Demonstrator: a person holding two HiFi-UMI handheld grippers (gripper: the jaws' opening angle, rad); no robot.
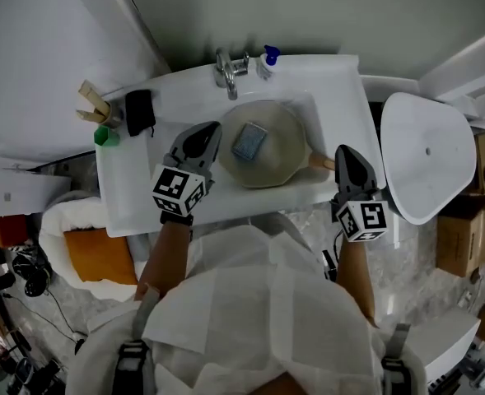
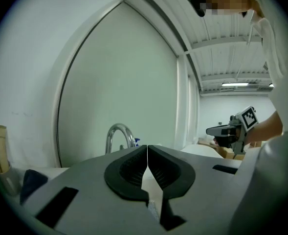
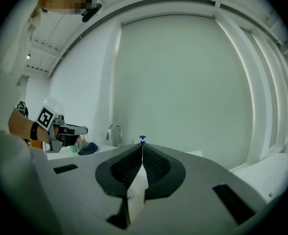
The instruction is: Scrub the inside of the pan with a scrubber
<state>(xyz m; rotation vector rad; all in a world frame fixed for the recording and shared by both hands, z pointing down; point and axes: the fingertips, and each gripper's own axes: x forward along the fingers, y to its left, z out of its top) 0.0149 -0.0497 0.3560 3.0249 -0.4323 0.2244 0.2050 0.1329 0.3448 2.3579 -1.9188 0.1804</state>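
Approach stage, with no scrubbing yet begun. The pan [image 1: 282,161] sits in the sink [image 1: 139,200] below the faucet [image 1: 228,71], and the scrubber [image 1: 249,141] lies flat inside it, untouched. Your left gripper [image 1: 212,132] hovers near the pan's left rim and your right gripper [image 1: 345,151] just beside the handle [image 1: 318,161]. Each has its jaws pressed together on nothing. Next you likely must part the left jaws to pinch the scrubber, and the right jaws to steady the handle.
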